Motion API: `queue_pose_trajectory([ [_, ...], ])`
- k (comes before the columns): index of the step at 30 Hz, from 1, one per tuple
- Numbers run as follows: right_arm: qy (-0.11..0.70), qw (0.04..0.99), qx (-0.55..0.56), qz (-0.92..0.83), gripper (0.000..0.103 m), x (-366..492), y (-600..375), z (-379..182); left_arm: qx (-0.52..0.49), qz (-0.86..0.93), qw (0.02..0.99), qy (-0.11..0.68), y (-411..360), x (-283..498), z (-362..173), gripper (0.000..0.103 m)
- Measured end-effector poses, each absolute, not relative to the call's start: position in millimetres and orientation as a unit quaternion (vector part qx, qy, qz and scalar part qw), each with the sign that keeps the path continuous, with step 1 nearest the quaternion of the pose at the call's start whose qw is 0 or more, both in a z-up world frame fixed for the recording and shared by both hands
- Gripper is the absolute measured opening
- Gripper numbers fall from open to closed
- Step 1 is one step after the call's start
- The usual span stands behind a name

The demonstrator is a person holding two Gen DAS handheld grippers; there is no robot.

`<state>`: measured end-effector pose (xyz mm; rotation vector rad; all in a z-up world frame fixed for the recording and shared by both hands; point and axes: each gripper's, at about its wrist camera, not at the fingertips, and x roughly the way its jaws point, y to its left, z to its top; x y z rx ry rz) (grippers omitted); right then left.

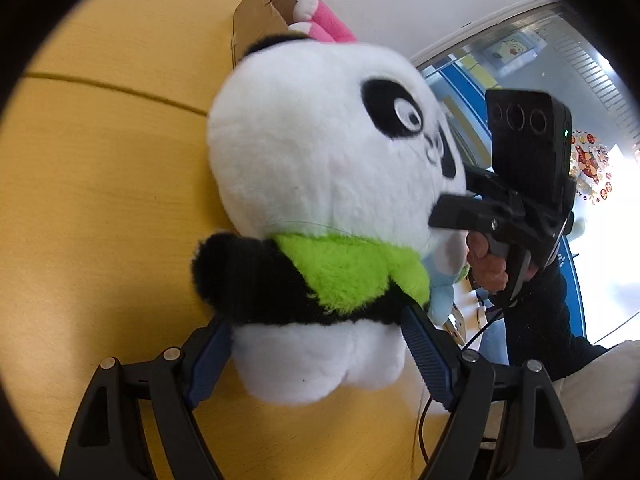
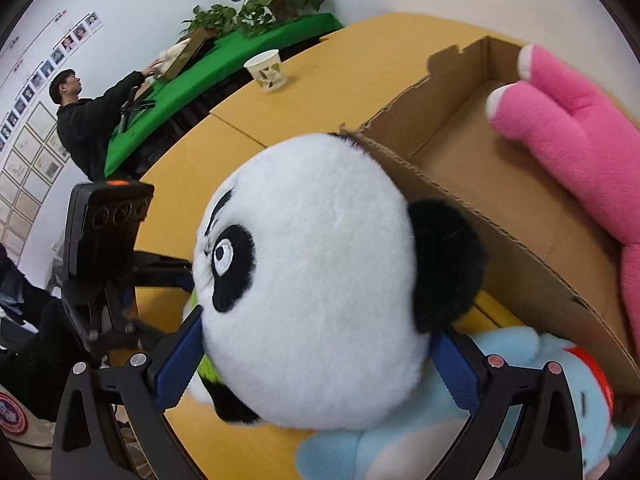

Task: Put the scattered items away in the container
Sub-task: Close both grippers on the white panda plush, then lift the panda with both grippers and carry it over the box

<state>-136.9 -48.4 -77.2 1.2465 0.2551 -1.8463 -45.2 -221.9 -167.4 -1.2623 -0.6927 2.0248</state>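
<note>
Looks to be the panda's turn: a two-handed carry toward the box, not yet finished. Grasping the panda low on the belly with the left claw, both blue pads sunk in fur. Clasping the head with the right claw, fur bulging over each pad; a real hold by the look, though hard to say how tight on anything so soft. Sits just outside the box, head touching its near corner, body stretched away from it. Impossible to tell whether resting on the tabletop or lifted clear. Inside the box: a pink plush, feet up by the far rim. Just outside the near wall, partly under the panda's head: a blue plush, not yet tidied. Well beyond the box: a paper cup. Next, probably: raising both claws together, clearing the jagged rim at that corner, swinging the panda over the bare floor of the box beside the pink plush, then lowering and letting go with both at once. Calls for matched motion, to avoid twisting the toy or catching an ear on the rim; also for care not to drag the blue plush along.
</note>
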Motion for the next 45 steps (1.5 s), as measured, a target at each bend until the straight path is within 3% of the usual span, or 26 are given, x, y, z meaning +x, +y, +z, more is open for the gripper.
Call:
queue_pose_trajectory([
  [4,0.079,0.437,0.49,-0.75,0.089,-142,-47,-80,-0.477,0.765,0.304,-0.307,-223,-46,-169,0.072],
  [8,0.081,0.439,0.474,-0.759,0.08,-132,-37,-76,-0.479,0.763,0.298,-0.316,-219,-43,-167,0.043],
  [11,0.082,0.435,0.448,-0.777,0.075,-121,-27,-70,-0.467,0.772,0.308,-0.302,-204,-37,-153,0.034],
  [15,0.065,0.418,0.423,-0.801,0.073,-110,-8,-50,-0.442,0.796,0.314,-0.269,-180,-32,-116,0.033],
  [22,0.07,0.414,0.31,-0.853,0.072,-87,21,36,-0.368,0.837,0.331,-0.235,-161,-41,-30,0.033],
  [34,0.102,0.387,0.156,-0.903,0.072,-118,39,160,-0.281,0.875,0.348,-0.184,-156,-129,74,0.032],
  [45,0.049,0.387,0.125,-0.912,0.072,-195,56,143,-0.311,0.881,0.327,-0.142,-146,-205,71,0.031],
])
